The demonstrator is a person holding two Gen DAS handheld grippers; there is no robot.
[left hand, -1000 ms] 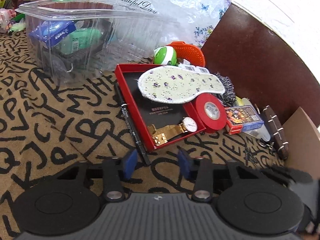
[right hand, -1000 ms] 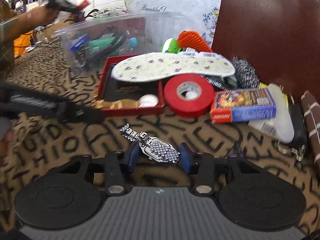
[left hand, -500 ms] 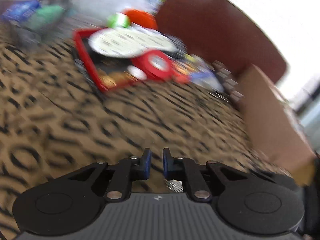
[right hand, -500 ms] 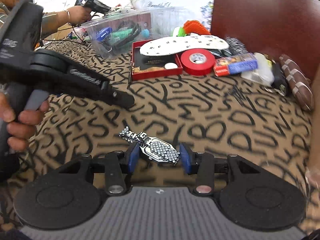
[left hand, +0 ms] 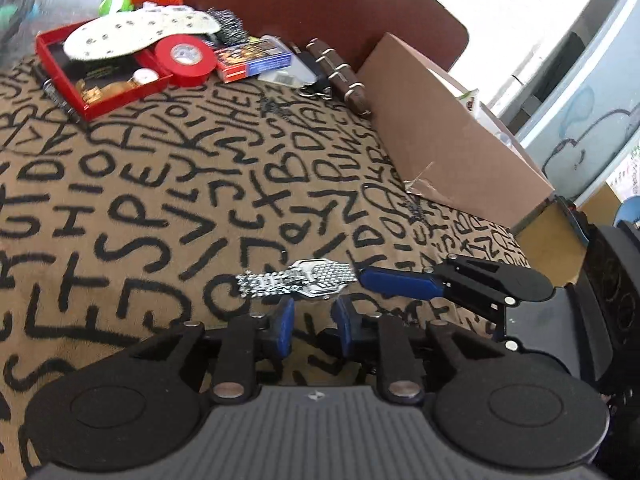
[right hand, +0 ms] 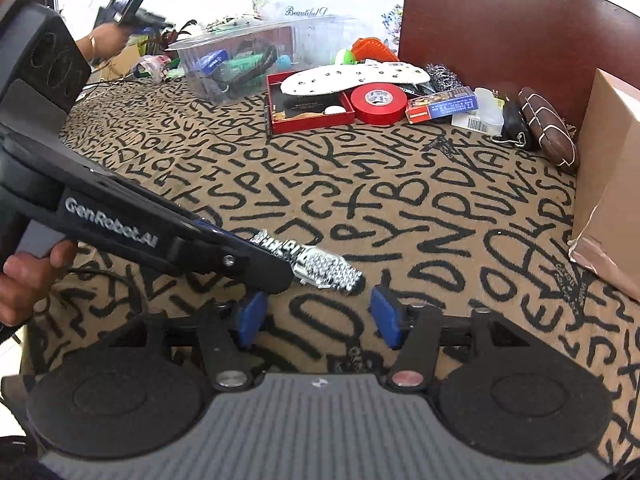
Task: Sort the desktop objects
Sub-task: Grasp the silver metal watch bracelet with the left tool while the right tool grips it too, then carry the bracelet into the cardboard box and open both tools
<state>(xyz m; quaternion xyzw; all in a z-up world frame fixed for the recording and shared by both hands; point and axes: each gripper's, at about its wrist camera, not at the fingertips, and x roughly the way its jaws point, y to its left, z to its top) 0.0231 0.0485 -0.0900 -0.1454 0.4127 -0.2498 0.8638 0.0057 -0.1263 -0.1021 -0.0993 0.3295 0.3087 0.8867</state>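
Note:
A silver link watch (left hand: 298, 282) (right hand: 324, 270) lies on the lettered cloth, crosswise just past the fingertips of my left gripper (left hand: 314, 320). Its blue pads stand a small gap apart and are opening, with nothing between them. In the right wrist view a left finger (right hand: 240, 258) reaches in from the left and covers the middle of the watch band. My right gripper (right hand: 316, 318) is wide and still opening; the watch sits just beyond its pads, free of them. One right pad (left hand: 400, 285) lies beside the watch's right end.
At the far edge sit a red box (left hand: 60, 80) with a gold watch, an insole, red tape (left hand: 182, 60), a card pack (left hand: 252, 62) and a brown pouch (left hand: 340, 76). A cardboard box (left hand: 452, 132) walls the right. A clear bin (right hand: 248, 64) stands behind. Another person's hand (right hand: 104, 38) holds a device far left.
My right gripper drew back from the pile with the watch, then spread its jaws and let it go. My left gripper swung right from the red box to the watch.

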